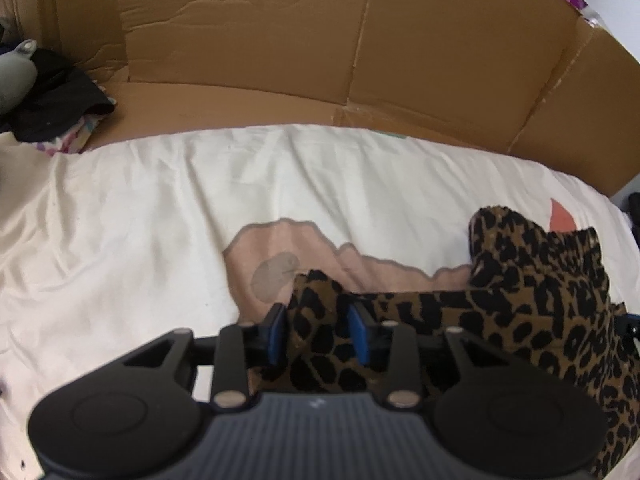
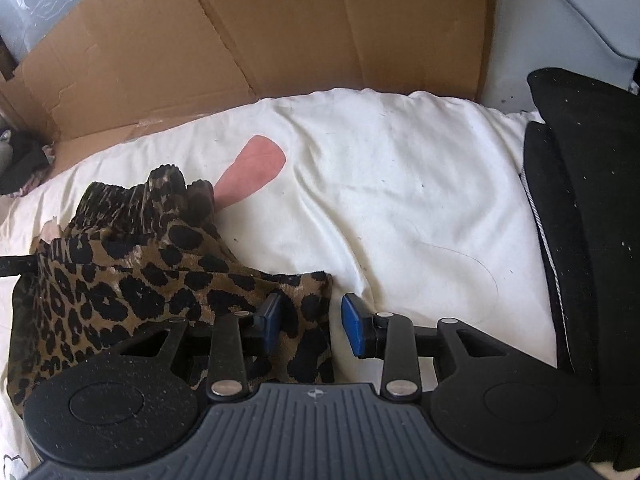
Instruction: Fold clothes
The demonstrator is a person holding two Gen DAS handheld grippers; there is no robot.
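While we work at the near edge of the leopard-print garment, it lies crumpled on the white bed cover, its far part bunched up into a ridge. Our left gripper has its jaws parted around one near corner of the cloth, the blue pads standing clear of it on either side, so nothing is clamped. Our right gripper straddles the other near corner in the same way, jaws apart, with fabric against one pad only. We judge both ends are bracketed so the edge can be handled evenly. A cardboard sheet stands behind the bed, and dark clothes sit well apart.
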